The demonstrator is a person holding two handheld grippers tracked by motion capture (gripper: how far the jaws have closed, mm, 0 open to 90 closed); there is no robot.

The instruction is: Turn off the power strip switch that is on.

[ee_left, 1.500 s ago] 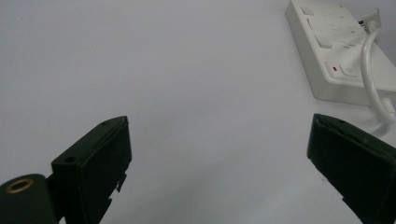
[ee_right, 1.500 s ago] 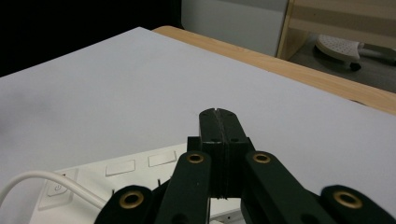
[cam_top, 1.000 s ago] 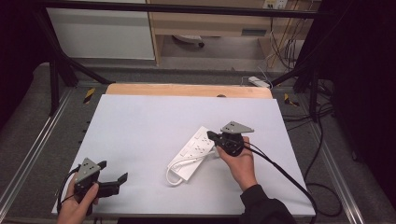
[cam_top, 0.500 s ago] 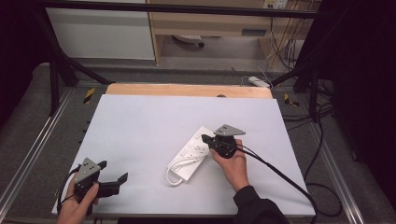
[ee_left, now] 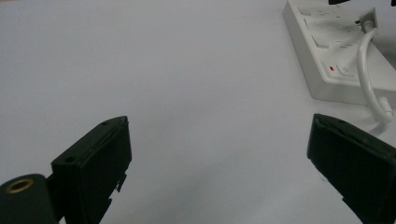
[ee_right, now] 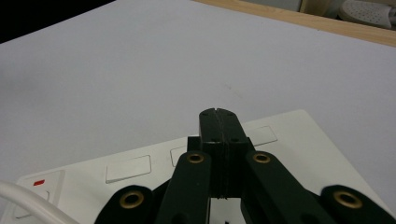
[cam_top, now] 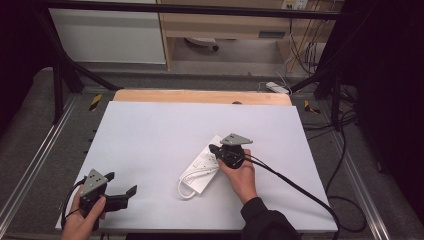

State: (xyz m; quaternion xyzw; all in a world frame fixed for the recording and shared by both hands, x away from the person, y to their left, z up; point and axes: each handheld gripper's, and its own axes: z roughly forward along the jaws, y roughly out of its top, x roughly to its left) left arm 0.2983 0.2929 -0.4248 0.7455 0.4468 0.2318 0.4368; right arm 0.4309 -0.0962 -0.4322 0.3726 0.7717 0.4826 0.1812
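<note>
A: Where does our power strip point(cam_top: 210, 165) lie?

B: On the white table point(cam_top: 150, 140), a little right of its middle. Its long axis runs on a diagonal, from the near-left end, where the white cord point(cam_top: 192, 177) loops out, up to the far-right end.

A: And our right gripper point(cam_top: 216, 149)?

B: Right over the strip, above its far half. In the right gripper view the fingers point(ee_right: 218, 135) are pressed together with nothing between them, tips pointing along the socket face point(ee_right: 128, 169). Whether the tips touch the plastic we cannot tell; they look just above it or resting on it.

A: So the strip sits directly under those fingers, not off to a side.

B: Yes. The red switch end point(ee_right: 39, 182) lies toward the left in that view, back toward the cord.

A: What about our left gripper point(cam_top: 120, 190)?

B: At the near-left corner of the table, well apart from the strip. Its fingers point(ee_left: 93, 158) stand wide apart and hold nothing. From its own view the strip point(ee_left: 336, 51) lies ahead and to the right, switch end nearest.

A: Then the right hand is the nearer one by far.

B: We judge so. If we mean to press or nudge something on the strip, the clenched right fingers are placed for it. A grasp would need them to part first, and to close across the strip's short side.
</note>
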